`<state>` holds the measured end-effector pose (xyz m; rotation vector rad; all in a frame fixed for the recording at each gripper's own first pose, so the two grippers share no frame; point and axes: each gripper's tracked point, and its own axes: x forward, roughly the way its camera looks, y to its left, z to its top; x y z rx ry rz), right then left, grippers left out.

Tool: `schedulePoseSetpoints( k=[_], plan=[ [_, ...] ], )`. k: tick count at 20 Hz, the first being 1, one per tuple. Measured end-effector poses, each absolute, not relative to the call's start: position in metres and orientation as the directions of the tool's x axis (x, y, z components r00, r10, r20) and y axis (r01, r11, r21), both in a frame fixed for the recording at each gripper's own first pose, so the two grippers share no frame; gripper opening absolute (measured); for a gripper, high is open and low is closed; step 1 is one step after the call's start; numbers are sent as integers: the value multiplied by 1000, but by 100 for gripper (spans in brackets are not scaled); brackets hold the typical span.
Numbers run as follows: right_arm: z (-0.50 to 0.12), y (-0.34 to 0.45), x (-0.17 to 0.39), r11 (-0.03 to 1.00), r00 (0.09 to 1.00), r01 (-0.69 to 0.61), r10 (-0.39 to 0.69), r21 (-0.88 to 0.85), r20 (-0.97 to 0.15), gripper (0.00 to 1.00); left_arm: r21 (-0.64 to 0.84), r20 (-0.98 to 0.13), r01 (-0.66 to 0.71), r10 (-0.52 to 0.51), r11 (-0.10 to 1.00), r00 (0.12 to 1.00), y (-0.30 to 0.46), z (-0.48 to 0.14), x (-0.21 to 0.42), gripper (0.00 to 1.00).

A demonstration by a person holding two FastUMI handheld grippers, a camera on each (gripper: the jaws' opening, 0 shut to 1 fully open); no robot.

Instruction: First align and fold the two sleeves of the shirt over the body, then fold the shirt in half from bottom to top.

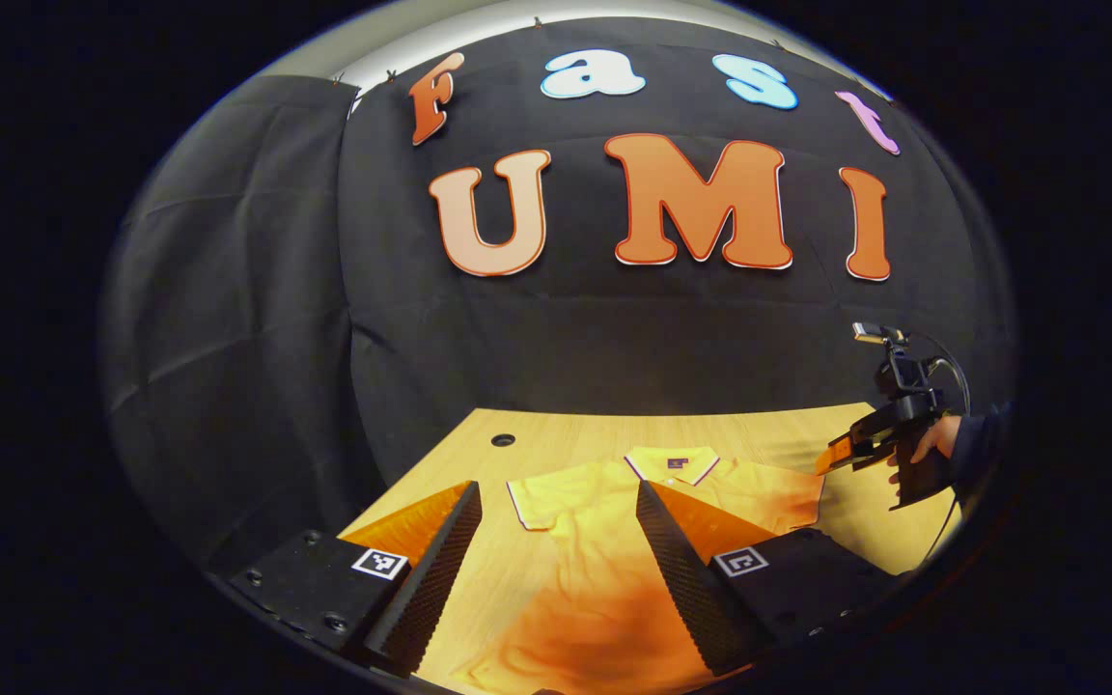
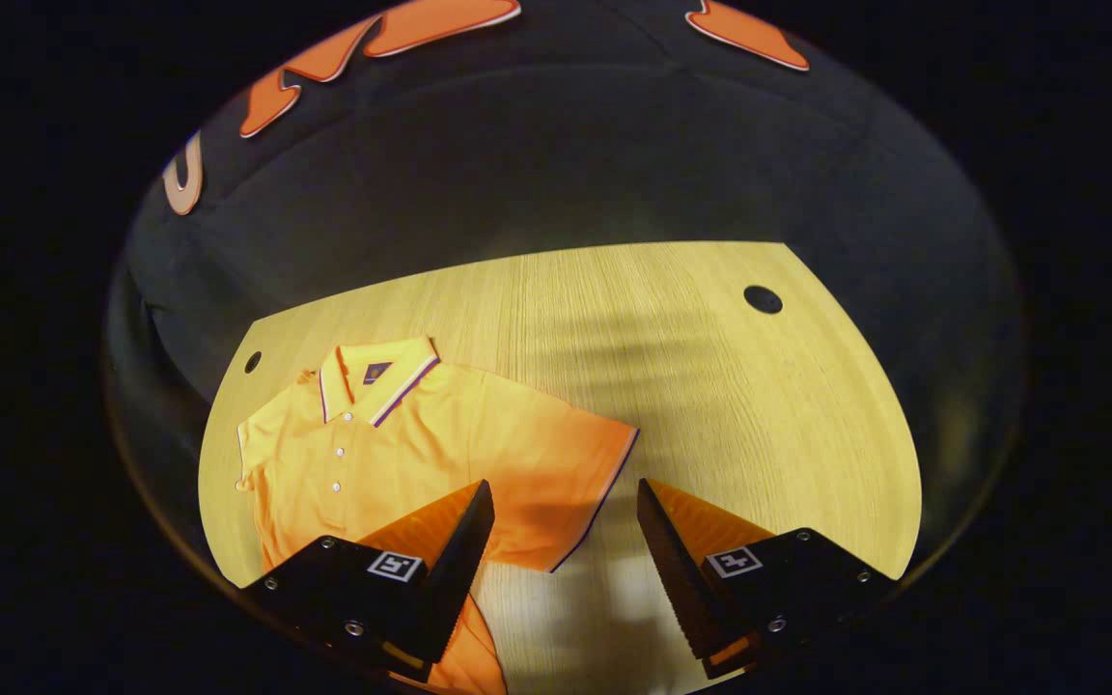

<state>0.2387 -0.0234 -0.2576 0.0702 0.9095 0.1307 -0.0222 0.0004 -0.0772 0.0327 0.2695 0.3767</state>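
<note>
one yellow polo shirt [image 2: 421,444] flat on the wooden table [image 2: 710,386], two grippers above it

one collar, two short sleeves spread, three placket buttons in the right gripper view. left gripper [image 1: 556,550] and right gripper [image 2: 566,550] both released, jaws wide, grasping nothing. a hand [image 1: 932,442] holds the right gripper off the shirt's side. two round holes in the tabletop.

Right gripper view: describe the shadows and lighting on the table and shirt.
Right gripper view: striped shadow bands cross the wooden table; the polo shirt's near sleeve darkens to deep orange. Left gripper view: the shirt's near part is likewise shaded.
</note>
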Motion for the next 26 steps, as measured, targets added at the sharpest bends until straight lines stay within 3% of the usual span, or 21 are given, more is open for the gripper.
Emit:
schedulePoseSetpoints(
  k=[8,9,10,12,13,14,15,19,20,21,22,23,26],
  plan=[
    [-304,-31,253,990,470,-10,130,143,-873,85,120,-283,-361,380,925,881,-9,-84,-27,99],
    [-308,-31,254,990,455,-7,130,142,-881,77,122,-286,-363,383,924,879,-9,-86,-29,99],
    [-313,-31,255,991,436,-11,128,137,-891,81,122,-289,-366,386,923,876,-9,-87,-30,99],
    [-319,-29,258,991,408,-22,126,129,-904,72,123,-294,-371,391,920,872,-8,-87,-29,99],
    [-323,-29,259,992,400,-24,123,124,-908,80,125,-296,-373,393,919,870,-9,-89,-30,99],
    [-326,-28,259,993,387,-27,119,118,-914,72,127,-300,-373,393,919,869,-10,-90,-30,99],
    [-329,-28,260,993,375,-28,114,112,-920,80,129,-302,-372,394,919,868,-11,-91,-30,99],
    [-342,-26,260,995,339,-27,102,99,-935,77,143,-315,-358,386,923,867,-15,-94,-27,100],
    [-345,-28,257,996,320,-31,90,84,-943,63,146,-319,-356,384,923,866,-17,-95,-26,99],
    [-344,-31,260,997,324,-32,76,69,-943,72,147,-322,-353,382,924,866,-17,-96,-25,99],
    [-342,-32,259,998,319,-42,62,51,-946,60,146,-327,-351,380,925,865,-18,-97,-23,99],
    [-343,-33,260,997,317,-58,60,44,-947,58,144,-331,-349,378,926,865,-19,-99,-23,99],
    [-340,-28,266,994,318,-31,108,103,-942,24,143,-336,-342,370,929,866,-21,-100,-18,99]
  ],
)
